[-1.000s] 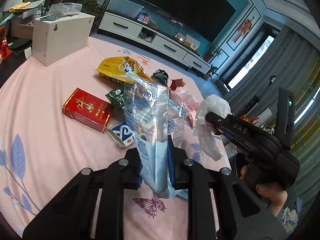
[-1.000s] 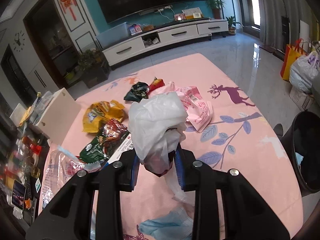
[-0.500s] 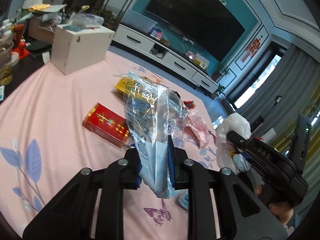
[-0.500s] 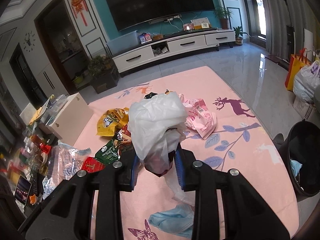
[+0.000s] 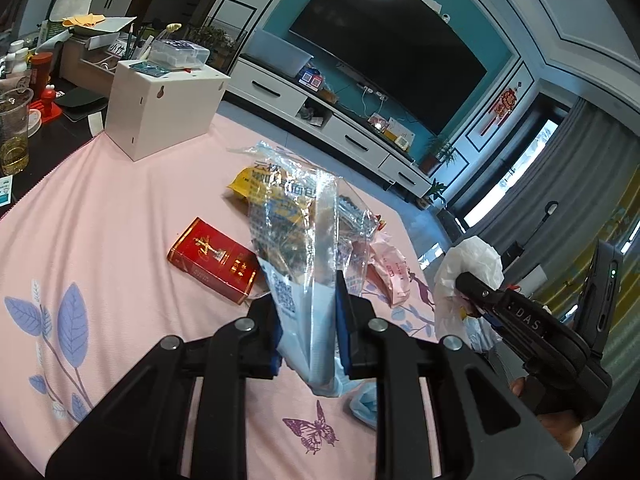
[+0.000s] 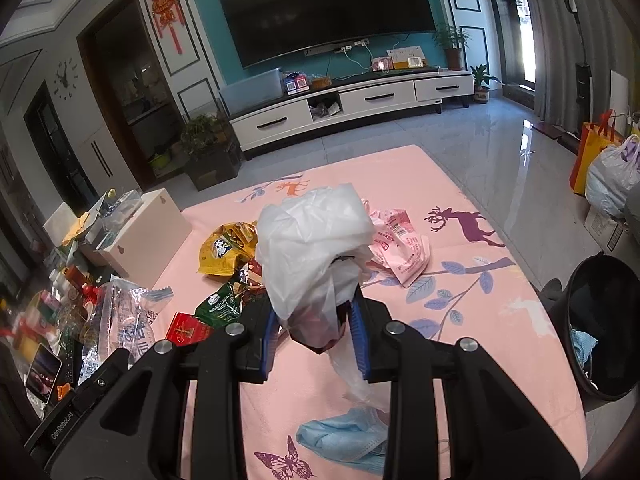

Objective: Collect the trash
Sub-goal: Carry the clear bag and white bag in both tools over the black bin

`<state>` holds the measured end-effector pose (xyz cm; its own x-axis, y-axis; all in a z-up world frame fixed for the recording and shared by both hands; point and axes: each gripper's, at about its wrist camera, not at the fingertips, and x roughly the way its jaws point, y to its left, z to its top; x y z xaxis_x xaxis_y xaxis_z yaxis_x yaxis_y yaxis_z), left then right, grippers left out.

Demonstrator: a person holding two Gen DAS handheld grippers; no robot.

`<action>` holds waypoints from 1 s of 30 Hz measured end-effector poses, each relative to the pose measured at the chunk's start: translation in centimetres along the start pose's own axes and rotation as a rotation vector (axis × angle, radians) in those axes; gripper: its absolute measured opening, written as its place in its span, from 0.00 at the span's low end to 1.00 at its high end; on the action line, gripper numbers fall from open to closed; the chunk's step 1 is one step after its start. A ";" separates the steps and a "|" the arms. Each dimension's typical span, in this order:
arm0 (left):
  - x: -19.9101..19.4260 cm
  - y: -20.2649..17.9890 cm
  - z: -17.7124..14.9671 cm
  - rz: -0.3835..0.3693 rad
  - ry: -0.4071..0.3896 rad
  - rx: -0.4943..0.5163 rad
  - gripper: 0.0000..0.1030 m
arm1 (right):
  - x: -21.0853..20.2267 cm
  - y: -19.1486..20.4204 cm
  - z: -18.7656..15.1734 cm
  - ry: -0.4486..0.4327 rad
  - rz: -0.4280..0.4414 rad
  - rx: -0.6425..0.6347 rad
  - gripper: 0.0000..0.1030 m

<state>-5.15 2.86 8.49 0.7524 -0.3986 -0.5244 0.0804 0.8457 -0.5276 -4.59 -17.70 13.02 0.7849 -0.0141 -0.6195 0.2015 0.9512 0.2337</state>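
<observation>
Trash collection under way above a pink tablecloth (image 5: 120, 216): the left gripper (image 5: 309, 328) is clenched on a clear printed plastic bag (image 5: 304, 240), held upright off the cloth, while the right gripper (image 6: 316, 330) grasps a crumpled white plastic bag (image 6: 312, 240), also lifted clear. In the left wrist view a red carton (image 5: 212, 260) lies at the held bag's nine o'clock and a yellow snack wrapper (image 5: 248, 186) at its eleven. From the right wrist, a pink wrapper (image 6: 404, 246) sits at the white bag's three o'clock, a blue face mask (image 6: 340, 438) at six, and a black bin (image 6: 600, 320) stands off the table's edge at four o'clock.
</observation>
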 end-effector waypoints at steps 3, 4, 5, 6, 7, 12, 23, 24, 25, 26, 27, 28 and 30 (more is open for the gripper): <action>-0.2 0.1 0.2 0.002 -0.008 -0.005 0.20 | -1.0 -0.1 0.1 -0.027 -0.010 -0.009 0.31; -0.3 0.1 0.2 -0.001 -0.009 -0.007 0.20 | -1.3 -0.1 0.1 -0.034 -0.007 -0.010 0.31; -0.4 0.1 0.3 -0.009 -0.013 -0.011 0.20 | -1.7 -0.2 0.2 -0.044 -0.002 -0.011 0.31; -0.6 0.0 0.3 -0.015 -0.016 -0.012 0.20 | -2.0 -0.2 0.3 -0.050 0.000 -0.011 0.31; -0.7 -0.1 0.3 -0.020 -0.017 -0.012 0.20 | -2.5 -0.3 0.4 -0.061 0.000 -0.011 0.31; -0.9 -0.7 0.3 -0.040 -0.025 0.005 0.20 | -4.1 -0.5 0.6 -0.098 -0.006 -0.020 0.31; -0.9 -3.8 -0.6 -0.089 -0.032 0.085 0.20 | -6.4 -1.3 0.8 -0.150 -0.015 -0.015 0.31; -0.9 -4.1 -0.7 -0.093 -0.031 0.093 0.20 | -6.5 -1.4 0.8 -0.152 -0.016 -0.013 0.31; -0.8 -4.4 -0.9 -0.097 -0.027 0.103 0.20 | -6.7 -1.6 0.8 -0.157 -0.017 -0.008 0.31; -0.7 -4.6 -1.0 -0.100 -0.025 0.109 0.20 | -6.9 -1.9 0.7 -0.160 -0.018 -0.004 0.31; -0.7 -4.8 -1.1 -0.103 -0.023 0.116 0.20 | -7.1 -2.1 0.7 -0.164 -0.020 0.000 0.31; -0.6 -5.1 -1.2 -0.105 -0.021 0.121 0.20 | -7.2 -2.2 0.7 -0.166 -0.021 0.003 0.31; -0.4 -5.6 -1.5 -0.112 -0.016 0.134 0.20 | -7.5 -2.4 0.7 -0.171 -0.024 0.011 0.31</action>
<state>-6.83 -2.20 10.64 0.7441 -0.4880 -0.4563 0.2496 0.8366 -0.4877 -10.49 -20.08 17.66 0.8681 -0.0896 -0.4883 0.2266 0.9466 0.2292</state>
